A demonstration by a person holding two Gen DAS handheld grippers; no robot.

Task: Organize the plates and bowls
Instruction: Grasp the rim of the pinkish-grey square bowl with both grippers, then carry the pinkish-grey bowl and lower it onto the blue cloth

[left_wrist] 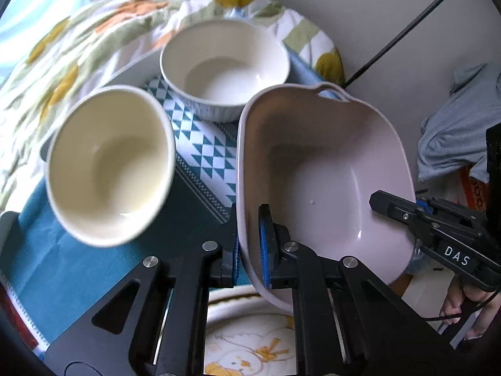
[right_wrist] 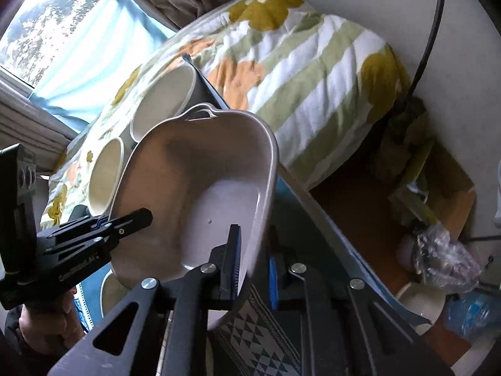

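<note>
A: Left of pink dish (left_wrist: pixel 328 169)?
B: Blocked by cream bowl (left_wrist: pixel 109 166) just beside it; only a narrow strip of patterned worktop (left_wrist: pixel 203 156) free between.
A: Behind?
B: White ribbed bowl (left_wrist: pixel 224 69) close to far rim; quilted bed (right_wrist: pixel 307 72) beyond.
A: Right side?
B: Worktop edge, then open drop to cluttered floor (right_wrist: pixel 444 219).
A: Near side?
B: Illustrated plate (left_wrist: pixel 250 338) below.

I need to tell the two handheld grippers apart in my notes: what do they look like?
Both look alike: the left gripper and right gripper have black angular linkage arms with silver pivot screws and blue ribbed finger pads. The right one carries white "DAS" lettering on its side.
</note>
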